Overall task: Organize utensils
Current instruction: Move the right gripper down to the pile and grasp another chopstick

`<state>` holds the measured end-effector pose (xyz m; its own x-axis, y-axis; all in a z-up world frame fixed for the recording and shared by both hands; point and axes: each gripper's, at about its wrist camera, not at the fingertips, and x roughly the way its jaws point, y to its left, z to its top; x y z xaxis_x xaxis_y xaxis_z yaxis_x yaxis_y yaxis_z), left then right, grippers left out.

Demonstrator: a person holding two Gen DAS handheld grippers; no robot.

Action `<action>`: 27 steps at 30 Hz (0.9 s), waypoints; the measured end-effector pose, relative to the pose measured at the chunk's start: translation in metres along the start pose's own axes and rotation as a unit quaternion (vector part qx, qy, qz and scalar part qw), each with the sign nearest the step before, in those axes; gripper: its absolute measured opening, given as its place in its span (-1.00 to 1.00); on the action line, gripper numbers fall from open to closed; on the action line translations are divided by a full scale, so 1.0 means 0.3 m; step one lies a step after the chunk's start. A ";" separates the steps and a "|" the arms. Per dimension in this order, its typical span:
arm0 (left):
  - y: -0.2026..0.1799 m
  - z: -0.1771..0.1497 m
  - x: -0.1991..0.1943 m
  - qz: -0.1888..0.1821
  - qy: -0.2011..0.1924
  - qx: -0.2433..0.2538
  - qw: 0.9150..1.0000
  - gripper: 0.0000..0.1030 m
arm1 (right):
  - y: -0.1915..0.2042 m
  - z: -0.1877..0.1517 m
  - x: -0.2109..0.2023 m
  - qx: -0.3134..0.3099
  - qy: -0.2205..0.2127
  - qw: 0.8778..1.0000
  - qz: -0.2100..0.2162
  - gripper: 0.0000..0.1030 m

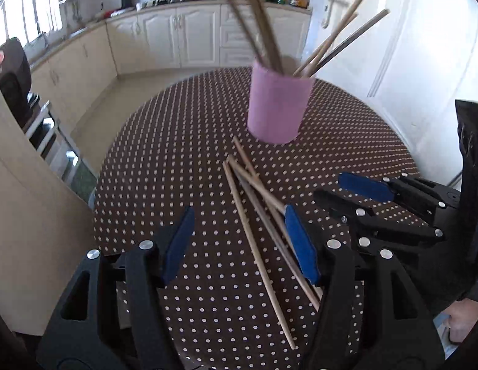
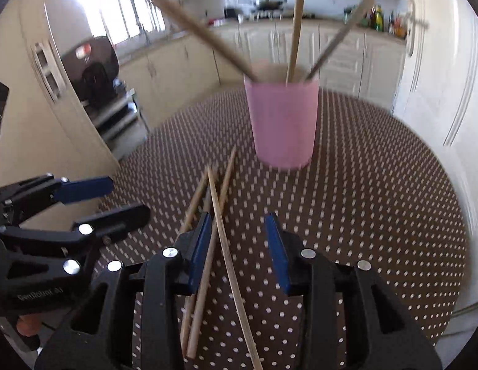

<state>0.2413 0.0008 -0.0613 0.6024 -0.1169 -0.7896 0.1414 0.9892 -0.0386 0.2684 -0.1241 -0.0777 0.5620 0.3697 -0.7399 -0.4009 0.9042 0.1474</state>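
Observation:
A pink cup [image 1: 279, 108] [image 2: 283, 123] stands on the round table with the brown dotted cloth [image 1: 177, 154] [image 2: 377, 200], and several chopsticks lean out of it. More loose chopsticks [image 1: 255, 246] [image 2: 225, 246] lie crossed on the cloth in front of the cup. My left gripper [image 1: 239, 209] [image 2: 129, 197] hovers open just left of them, and its right finger overlaps the pile. My right gripper [image 2: 239, 215] [image 1: 328, 186] is open above the same pile. One stick runs along its left pad and another lies in the gap. Neither gripper holds anything.
The table's far rim curves close behind the cup. Cream kitchen cabinets [image 1: 177, 40] and a white door [image 1: 408, 46] lie beyond it. A black appliance [image 2: 94, 67] sits on a shelf to the left. A person's hand [image 1: 463, 320] shows at the lower right.

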 end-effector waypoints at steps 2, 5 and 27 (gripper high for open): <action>0.006 -0.011 0.030 -0.003 0.015 -0.001 1.000 0.18 | 0.003 -0.013 0.030 -0.008 0.019 1.000 -0.002 -0.32; 0.019 -0.019 0.074 -0.007 0.041 -0.008 0.999 0.18 | -0.004 -0.027 0.071 -0.010 0.048 0.999 0.004 -0.32; 0.070 0.033 0.260 -0.025 0.088 -0.037 0.995 -0.18 | 0.006 0.118 0.216 -0.012 0.079 0.997 -0.007 -0.47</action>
<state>0.2989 0.0115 -0.1175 0.4479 -0.1560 -0.8804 0.1054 0.9870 -0.1213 0.3296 -0.0908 -0.1021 0.4476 0.3175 -0.8360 -0.4123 0.9028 0.1221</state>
